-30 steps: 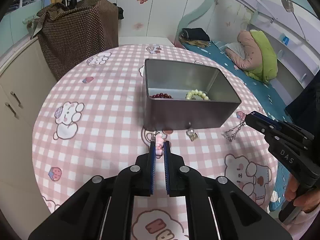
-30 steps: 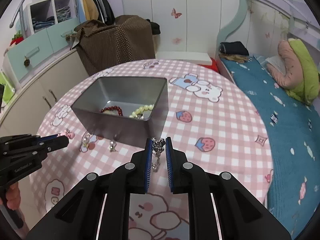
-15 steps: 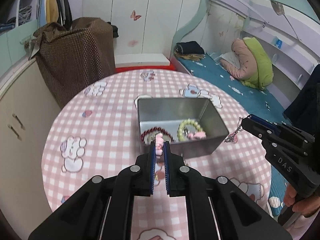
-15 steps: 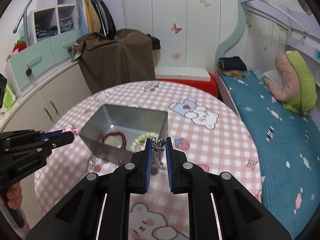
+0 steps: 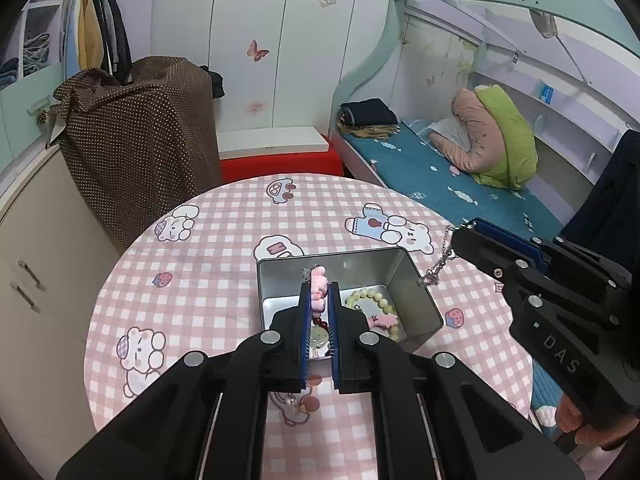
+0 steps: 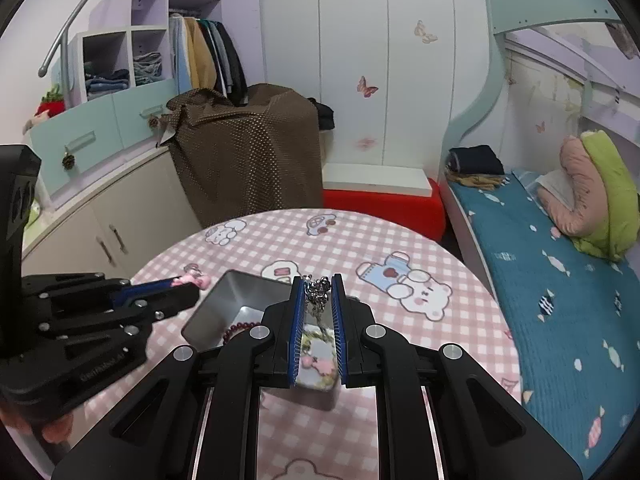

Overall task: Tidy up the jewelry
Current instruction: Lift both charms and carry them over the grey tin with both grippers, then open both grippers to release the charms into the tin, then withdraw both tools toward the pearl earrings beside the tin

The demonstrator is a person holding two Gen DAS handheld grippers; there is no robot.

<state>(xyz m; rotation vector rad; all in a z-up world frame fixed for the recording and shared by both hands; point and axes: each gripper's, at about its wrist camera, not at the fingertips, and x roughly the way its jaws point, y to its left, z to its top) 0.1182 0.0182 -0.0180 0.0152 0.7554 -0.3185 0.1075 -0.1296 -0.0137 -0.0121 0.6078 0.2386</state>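
An open metal tin [image 5: 416,292] stands on the pink checked round table [image 5: 208,264]. It holds a pale green bead bracelet [image 5: 370,299], a dark red bead bracelet [image 6: 240,327] and a pink charm piece [image 5: 383,320]. My left gripper [image 5: 320,286] hovers above the tin, shut on a small pink trinket [image 5: 319,289]. At the right of the same view, my right gripper [image 5: 464,231] is shut on a silver chain [image 5: 438,264] that dangles beside the tin's far right corner. In the right wrist view the chain [image 6: 318,294] bunches between the pads, and the left gripper [image 6: 188,284] shows with its pink trinket [image 6: 192,280].
A small pearl piece [image 5: 294,402] lies on the cloth just in front of the tin. Behind the table are a brown dotted covered object [image 5: 140,140], a red and white bench [image 5: 280,152], cabinets [image 5: 36,248] at left and a bunk bed [image 5: 460,176] at right.
Both grippers rose above the table, each still holding its piece. The tin, seen side-on before, is now viewed from above with its contents showing.
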